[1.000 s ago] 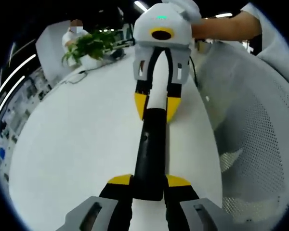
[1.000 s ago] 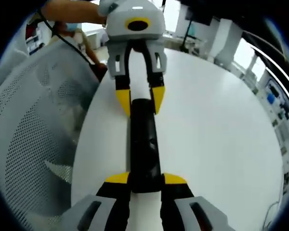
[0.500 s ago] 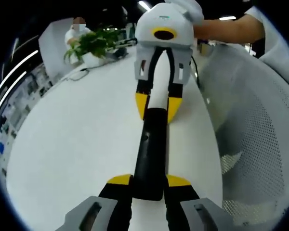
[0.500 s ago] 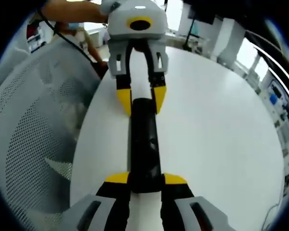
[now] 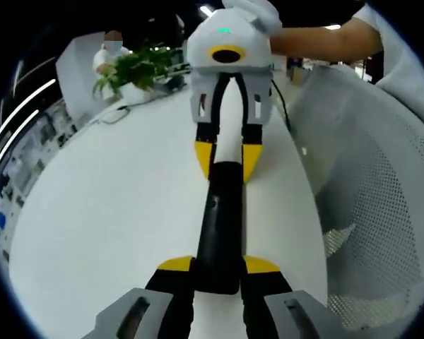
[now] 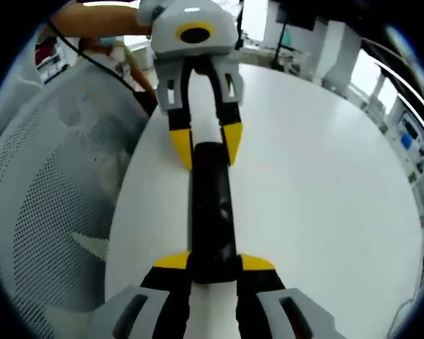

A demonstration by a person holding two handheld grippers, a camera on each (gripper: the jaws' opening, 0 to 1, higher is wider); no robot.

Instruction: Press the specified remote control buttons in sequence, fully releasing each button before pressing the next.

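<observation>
A long black remote (image 5: 221, 219) is held level above the white table (image 5: 113, 205), gripped at both ends. My left gripper (image 5: 219, 267) is shut on its near end in the left gripper view, yellow tips pressed to either side. My right gripper (image 5: 227, 157) faces me from the far end, shut on the remote too, with a hand on top of it. In the right gripper view it mirrors: my right gripper (image 6: 213, 263) clamps the near end of the remote (image 6: 212, 205) and my left gripper (image 6: 206, 145) clamps the far end. The remote's buttons are too small to tell.
A white mesh chair (image 5: 381, 212) stands close beside the table edge, also seen as the chair (image 6: 42, 212). A potted plant (image 5: 131, 67) and a cable (image 5: 113, 113) lie at the table's far end. A person's arm (image 5: 325, 42) reaches in above the chair.
Both grippers stay shut on the remote. In the left gripper view the right gripper has shifted slightly left and up; the right gripper view has tilted a little.
</observation>
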